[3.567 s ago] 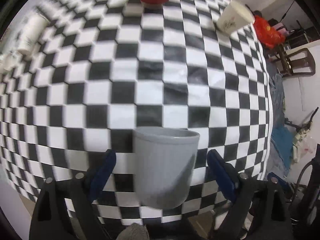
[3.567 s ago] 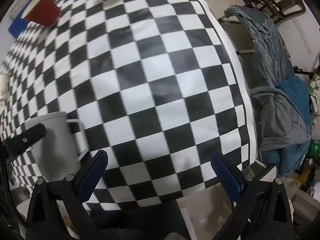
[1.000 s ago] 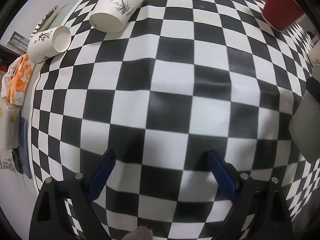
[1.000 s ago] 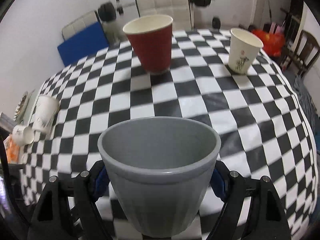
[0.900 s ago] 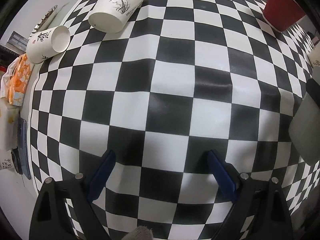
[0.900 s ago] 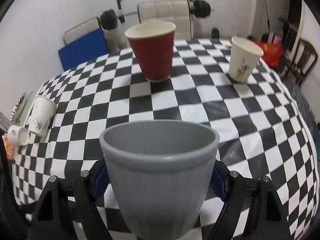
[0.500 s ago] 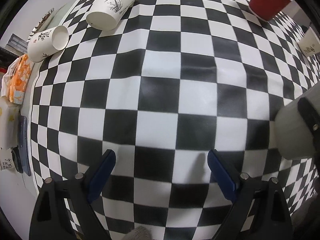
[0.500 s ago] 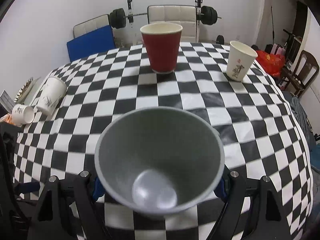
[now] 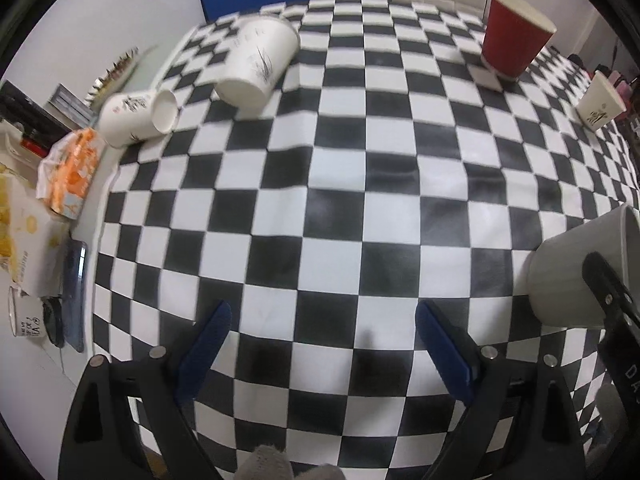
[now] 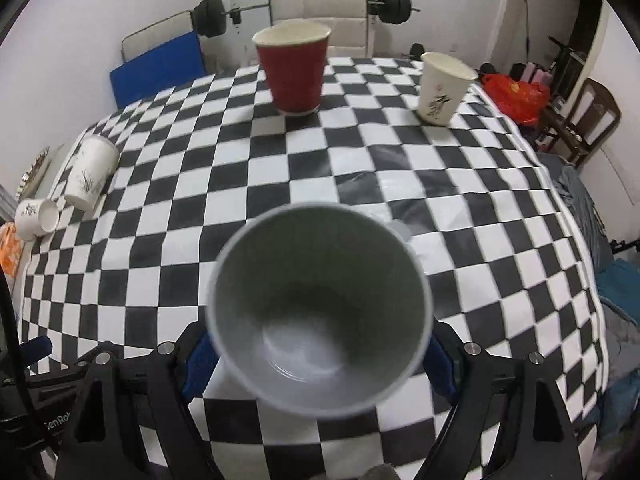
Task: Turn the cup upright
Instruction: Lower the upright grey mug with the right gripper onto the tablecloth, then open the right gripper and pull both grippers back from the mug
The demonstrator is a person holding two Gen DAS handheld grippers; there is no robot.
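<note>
My right gripper [image 10: 318, 354] is shut on a grey ribbed cup [image 10: 320, 304], held between its blue pads with the mouth turned toward the camera, above the checkered tablecloth [image 10: 200, 184]. The same grey cup [image 9: 576, 268] shows at the right edge of the left wrist view, tilted, with a black finger [image 9: 608, 300] of the right gripper across it. My left gripper [image 9: 320, 344] is open and empty, low over the cloth [image 9: 344, 200] near its front edge.
A red cup [image 10: 294, 72] and a white paper cup [image 10: 442, 86] stand upright at the far side. Two white paper cups [image 9: 256, 64] [image 9: 136, 118] lie on their sides at the left. Orange packet [image 9: 70, 176] and boxes sit off the left edge. Chairs stand right.
The right gripper has tipped the grey cup so its mouth faces the camera more and its bottom shows. The left gripper has pulled back and tilted up, showing more of the far table.
</note>
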